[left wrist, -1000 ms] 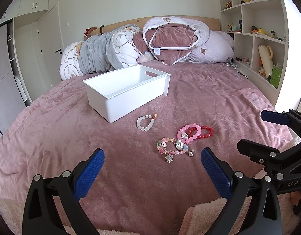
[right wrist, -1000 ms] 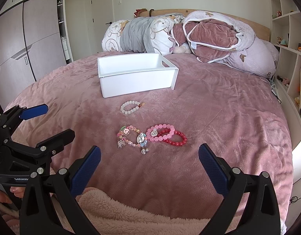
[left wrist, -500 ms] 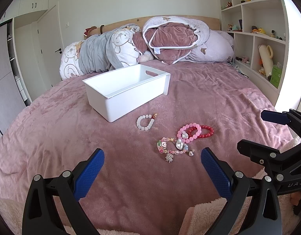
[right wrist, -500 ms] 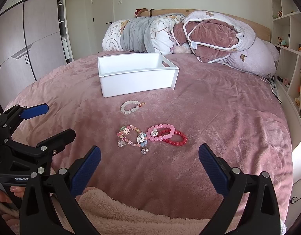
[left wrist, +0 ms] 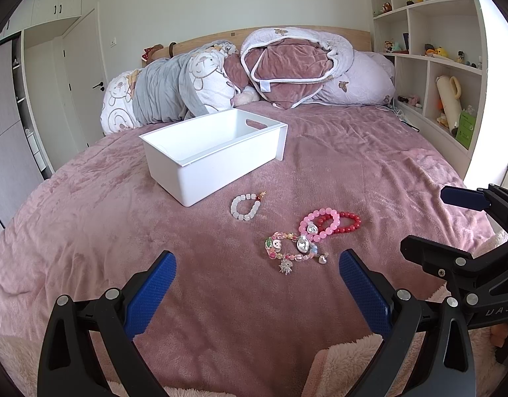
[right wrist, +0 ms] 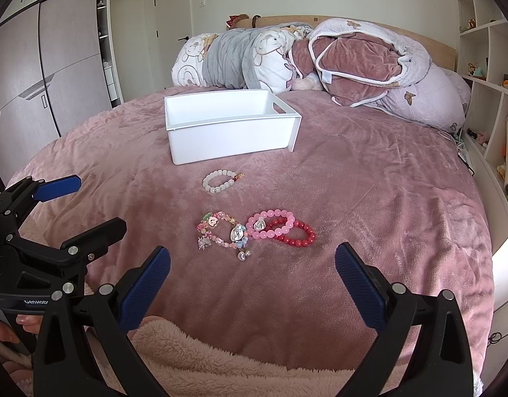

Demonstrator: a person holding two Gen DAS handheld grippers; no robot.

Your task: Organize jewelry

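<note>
Several bead bracelets lie on the pink bedspread: a white one (left wrist: 245, 205) (right wrist: 219, 181), a pink one (left wrist: 320, 224) (right wrist: 271, 224) overlapping a red one (left wrist: 346, 223) (right wrist: 298, 235), and a multicolour charm one (left wrist: 292, 249) (right wrist: 222, 231). An empty white bin (left wrist: 214, 152) (right wrist: 230, 125) stands behind them. My left gripper (left wrist: 257, 266) (right wrist: 88, 205) is open and empty, near the bed's front edge. My right gripper (right wrist: 252, 261) (left wrist: 449, 221) is open and empty beside it.
Pillows and a rolled quilt (left wrist: 287, 66) pile at the headboard. Shelves (left wrist: 445, 49) line the right wall, wardrobes (right wrist: 55, 66) the left. A fluffy cream blanket (right wrist: 204, 364) lies at the bed's front edge.
</note>
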